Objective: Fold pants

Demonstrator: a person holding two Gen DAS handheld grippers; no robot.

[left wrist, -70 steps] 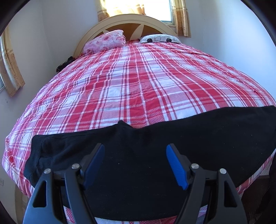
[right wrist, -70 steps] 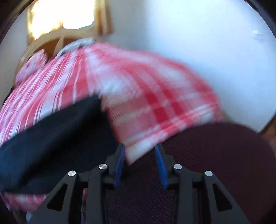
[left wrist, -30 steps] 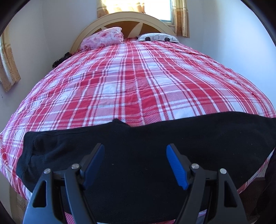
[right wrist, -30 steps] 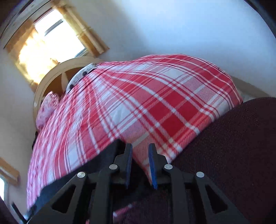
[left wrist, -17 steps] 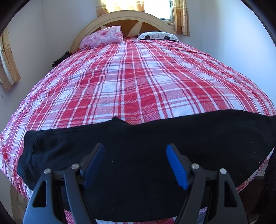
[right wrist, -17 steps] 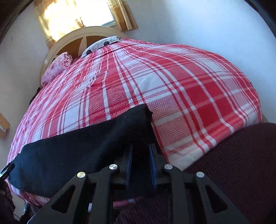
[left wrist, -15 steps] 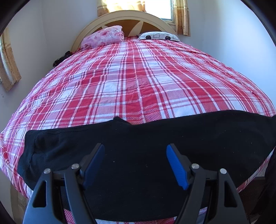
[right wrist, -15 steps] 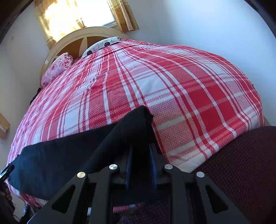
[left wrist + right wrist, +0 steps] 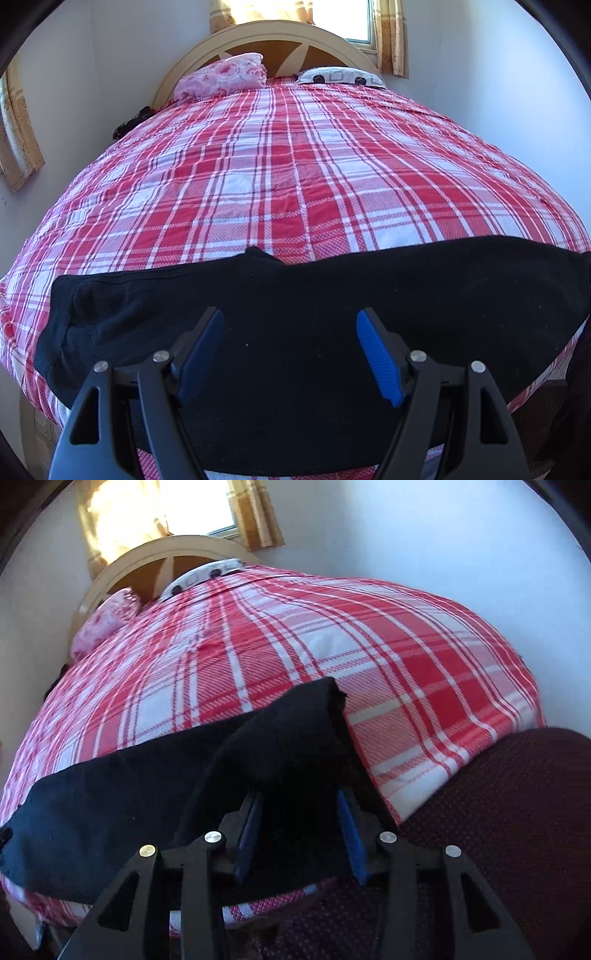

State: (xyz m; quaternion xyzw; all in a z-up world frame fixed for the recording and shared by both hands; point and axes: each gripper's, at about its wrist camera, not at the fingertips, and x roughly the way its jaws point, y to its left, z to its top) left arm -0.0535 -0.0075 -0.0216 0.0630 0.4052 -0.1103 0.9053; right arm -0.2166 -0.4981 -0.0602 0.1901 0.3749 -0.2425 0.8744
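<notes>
Black pants lie flat across the foot of a bed, waist end at the left, leg end at the right. My left gripper is open and empty, hovering over the middle of the pants. In the right wrist view the leg end of the pants is raised into a fold. My right gripper has that cloth between its blue pads; the jaws stand wider than a moment ago, and the cloth hides the fingertips.
The bed has a red and white plaid cover and a curved wooden headboard. A pink pillow and a white patterned pillow lie at its head. Dark maroon dotted cloth is at the right. White walls stand close on both sides.
My right gripper closed on the leg end and lifted it off the bed; its jaws now stand further apart with the cloth still between them. The left gripper stayed almost still.
</notes>
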